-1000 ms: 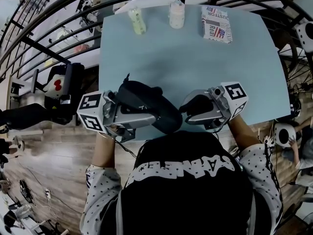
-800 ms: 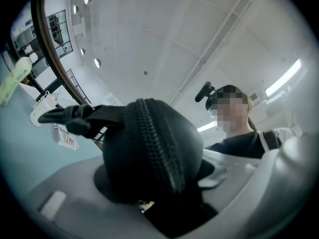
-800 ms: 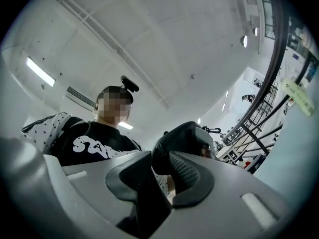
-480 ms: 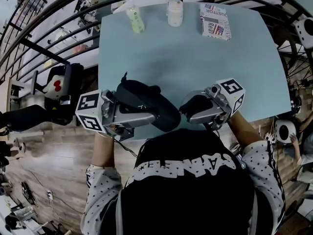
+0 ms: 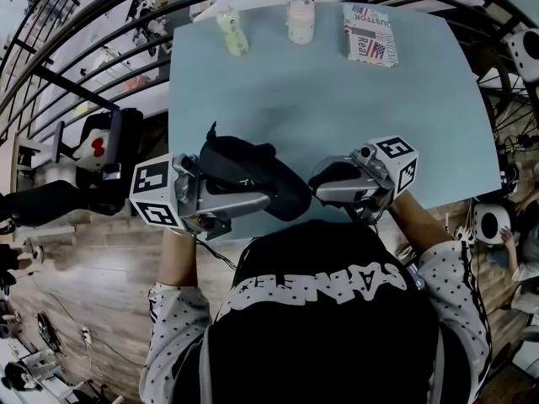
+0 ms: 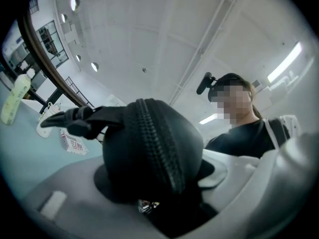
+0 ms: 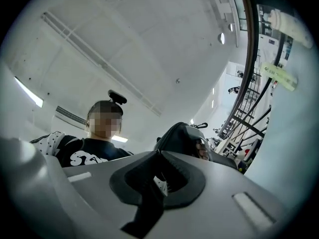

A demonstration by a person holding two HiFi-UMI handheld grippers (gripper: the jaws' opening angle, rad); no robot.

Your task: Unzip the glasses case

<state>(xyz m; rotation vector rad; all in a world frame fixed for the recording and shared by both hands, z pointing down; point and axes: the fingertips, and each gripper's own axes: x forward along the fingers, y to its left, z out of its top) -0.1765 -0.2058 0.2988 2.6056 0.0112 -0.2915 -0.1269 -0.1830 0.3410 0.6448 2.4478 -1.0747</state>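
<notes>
Closing its jaws to a sliver, the right gripper [image 5: 320,184] is pressing up against the end of the black glasses case [image 5: 253,173], and only a small pale bit, too small to name, is showing between its pads. Since a second ago it has been rolling a little, and its marker cube [image 5: 396,163] is now sitting lower and more tilted. The left gripper [image 5: 253,199] is still clamping the case across its middle with the zipper shut, keeping it over the near edge of the blue table [image 5: 337,99].
</notes>
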